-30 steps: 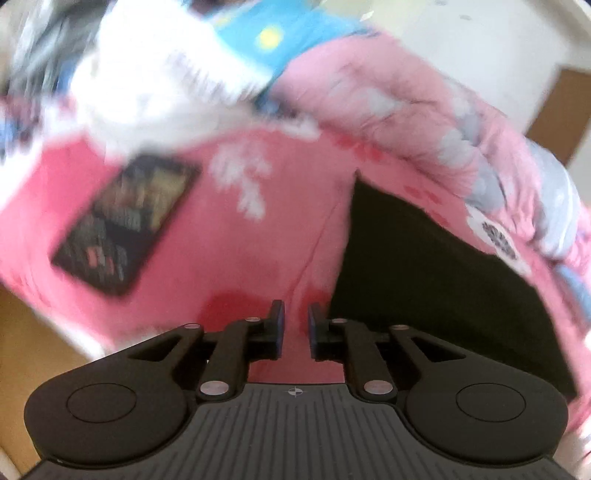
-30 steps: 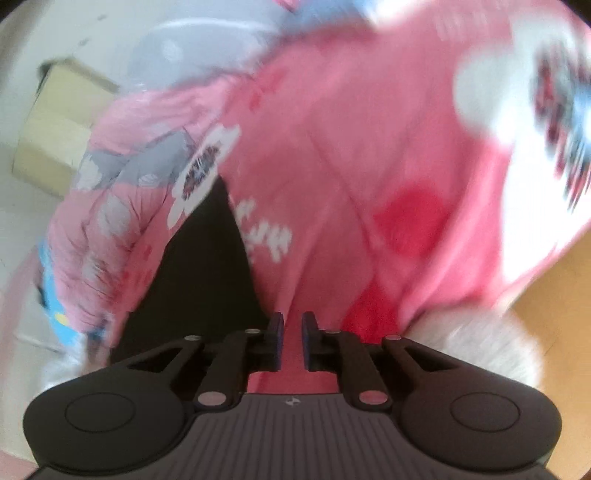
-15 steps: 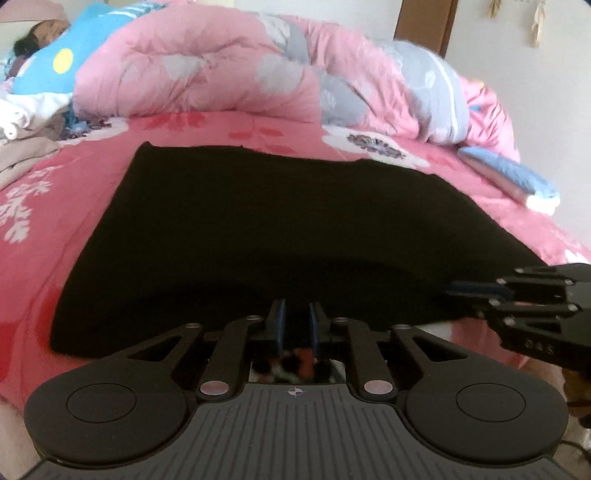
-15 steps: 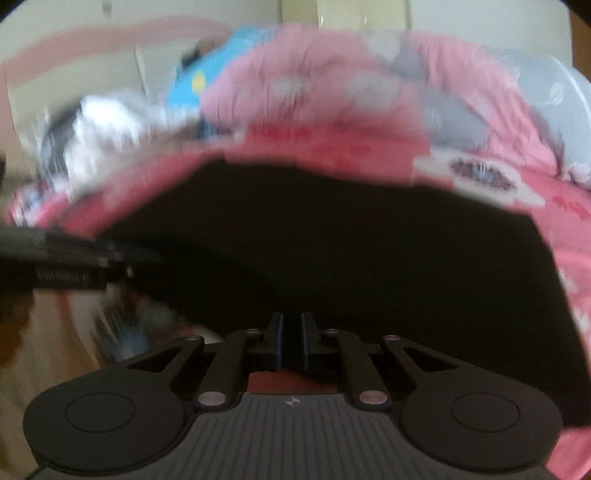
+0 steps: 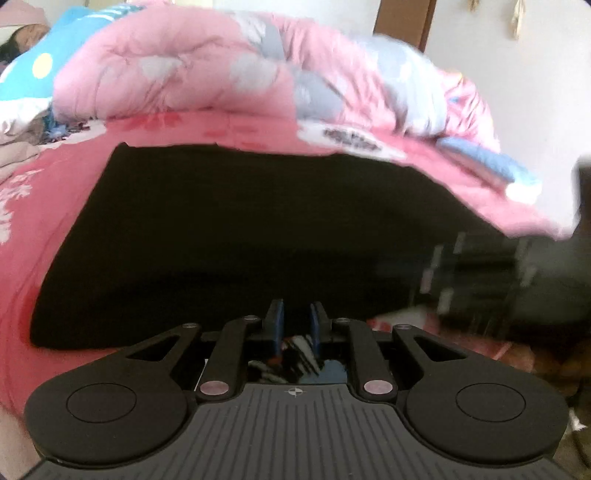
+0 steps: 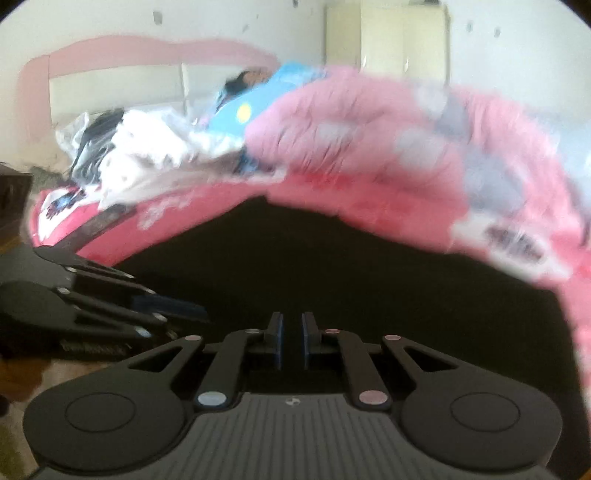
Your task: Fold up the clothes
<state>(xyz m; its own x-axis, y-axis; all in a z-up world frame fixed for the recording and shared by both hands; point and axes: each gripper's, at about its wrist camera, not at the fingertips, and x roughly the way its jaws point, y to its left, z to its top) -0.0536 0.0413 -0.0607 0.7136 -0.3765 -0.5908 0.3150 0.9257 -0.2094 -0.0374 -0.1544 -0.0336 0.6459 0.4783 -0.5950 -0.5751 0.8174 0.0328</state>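
Black garment [image 5: 236,236] laid flat across the pink bedsheet [image 5: 33,192], broad and dark, near edge running just ahead of both grippers. Folded or single layer: impossible to tell, no seams or sleeves readable in that black. Its right end lost behind motion blur in the left wrist view; its lower right corner cut off by the frame in the right wrist view.

Left gripper [image 5: 295,325] low at the near edge, blue-padded fingers [image 5: 276,321] set narrowly apart, a slim gap between them, nothing clearly pinched. Whether cloth sits in the gap: cannot tell. Right gripper [image 6: 291,338] likewise drawn in to a narrow slot over the garment, pads not meeting, no fabric visibly clamped. The left gripper also showing from the side in the right wrist view, dark and smeared, just above the garment's left end. The right gripper, in the left wrist view, only a ghosted black blur at the right.

Behind the garment, a bunched pink quilt [image 5: 192,70] with grey-blue patches, heaped along the far side of the bed. A blue cloth [image 5: 480,155] at its right end, a light blue cushion with a yellow dot [image 5: 33,66] far left. White crumpled laundry [image 6: 147,158] piled at the head of the bed, dark pieces mixed in, details smeared. A person's dark hair just visible beyond the blue cushion.

Pink padded headboard [image 6: 147,55] against a white wall, pale wardrobe [image 6: 384,33] behind, brown door frame [image 5: 402,22] in the left wrist view.
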